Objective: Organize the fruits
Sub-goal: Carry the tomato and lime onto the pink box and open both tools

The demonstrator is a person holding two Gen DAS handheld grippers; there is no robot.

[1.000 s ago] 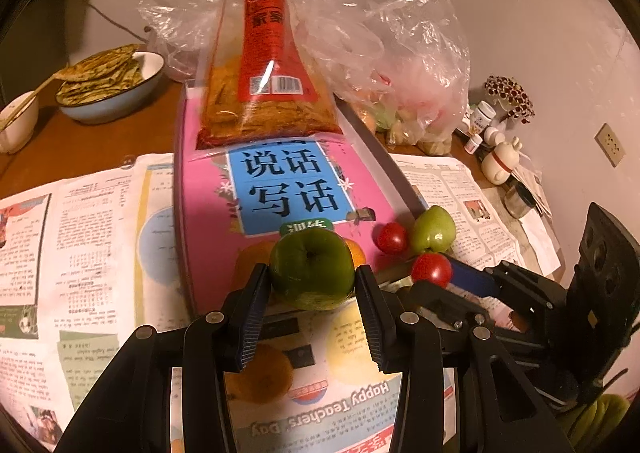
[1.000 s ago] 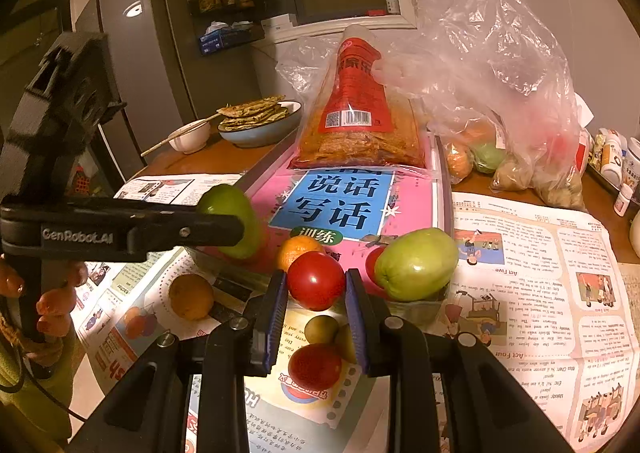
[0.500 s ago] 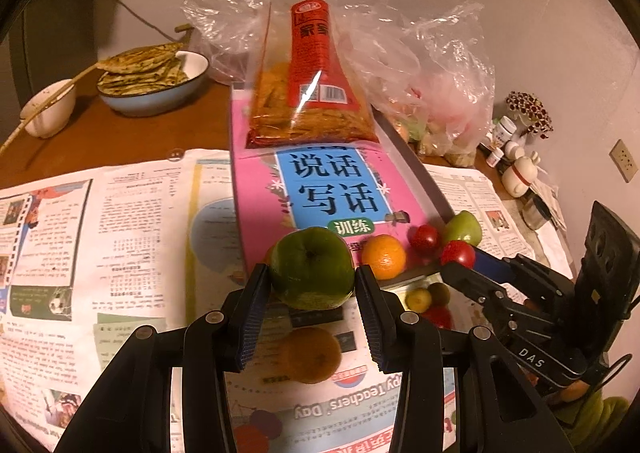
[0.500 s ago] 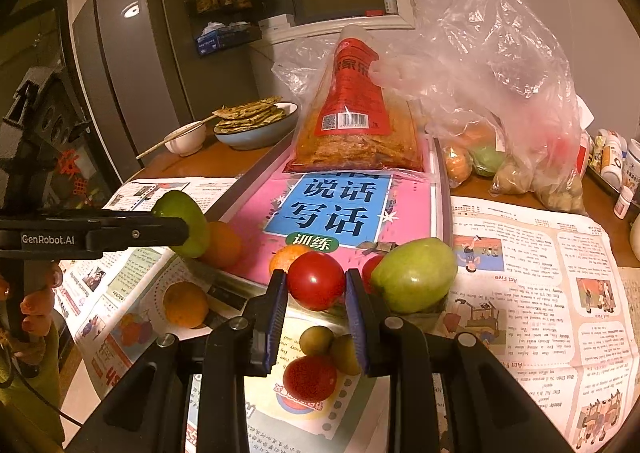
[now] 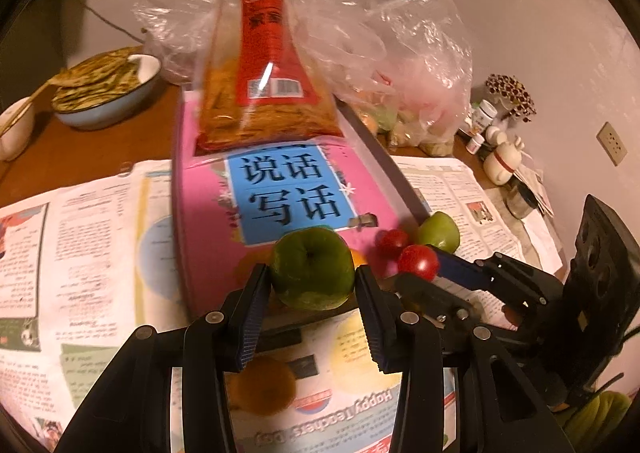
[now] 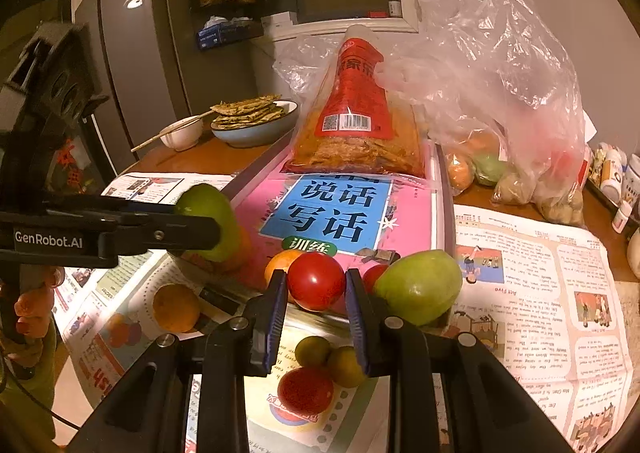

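My left gripper [image 5: 312,285] is shut on a green apple [image 5: 313,268] and holds it over the near edge of the pink book [image 5: 208,221]. My right gripper [image 6: 316,285] is shut on a red tomato [image 6: 316,280], also at the book's near edge; it shows in the left wrist view [image 5: 418,261]. A pale green fruit [image 6: 418,287], an orange [image 6: 276,263] and another tomato [image 6: 372,275] lie on the book's front. An orange [image 6: 176,307], two small green fruits [image 6: 313,351] and a red tomato [image 6: 306,391] lie on the newspaper [image 6: 532,293] below.
A red snack bag [image 6: 356,133] lies on the book's far end. Clear plastic bags with produce [image 6: 500,113] stand at the back right. A bowl of flatbread [image 6: 252,121] and a small bowl with chopsticks [image 6: 182,135] sit at the back left. Small bottles [image 6: 616,177] line the right edge.
My left gripper has moved right and forward with the apple, back over the book's near edge and close to the right gripper. The right gripper holds its tomato almost still.
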